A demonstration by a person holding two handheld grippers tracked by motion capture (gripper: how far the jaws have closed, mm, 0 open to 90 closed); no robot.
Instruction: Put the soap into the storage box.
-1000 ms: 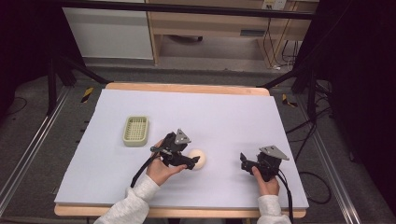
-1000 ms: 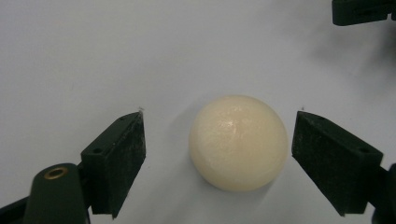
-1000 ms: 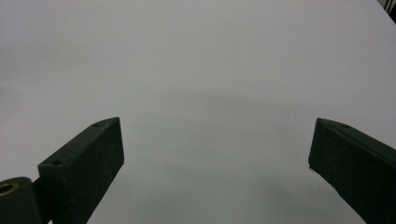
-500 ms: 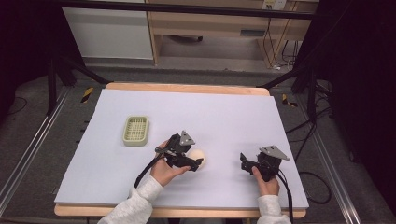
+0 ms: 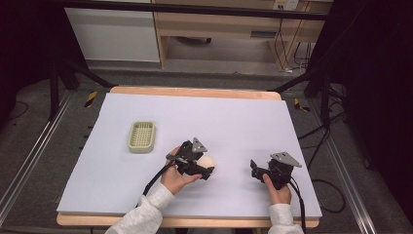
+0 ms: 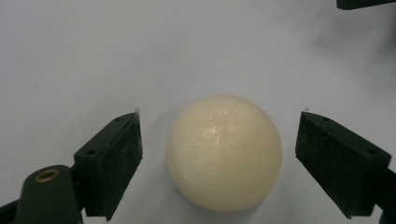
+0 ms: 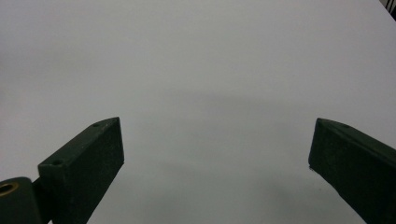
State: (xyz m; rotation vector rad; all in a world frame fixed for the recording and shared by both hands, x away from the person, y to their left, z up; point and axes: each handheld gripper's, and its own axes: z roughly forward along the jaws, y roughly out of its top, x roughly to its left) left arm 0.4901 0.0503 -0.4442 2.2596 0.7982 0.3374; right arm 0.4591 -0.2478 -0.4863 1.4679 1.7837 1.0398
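A cream ball [image 6: 224,151] lies on the pale table sheet, and in the high view the ball [image 5: 208,161] sits near the front middle. My left gripper [image 6: 219,140] is open with one jaw on each side of the ball, a small gap left on both sides. In the high view the left gripper [image 5: 205,167] points right, over the ball. My right gripper [image 5: 253,168] rests at the front right, pointing left. In its own view the right gripper [image 7: 217,149] is open over bare sheet.
A pale green slotted tray [image 5: 141,136] stands to the left of the ball. The sheet-covered table [image 5: 219,114] ends in a wooden edge at front and back. Black frame legs and cables stand beside the table.
My left gripper has moved a little to the right and now straddles the ball. The right gripper has stayed in place.
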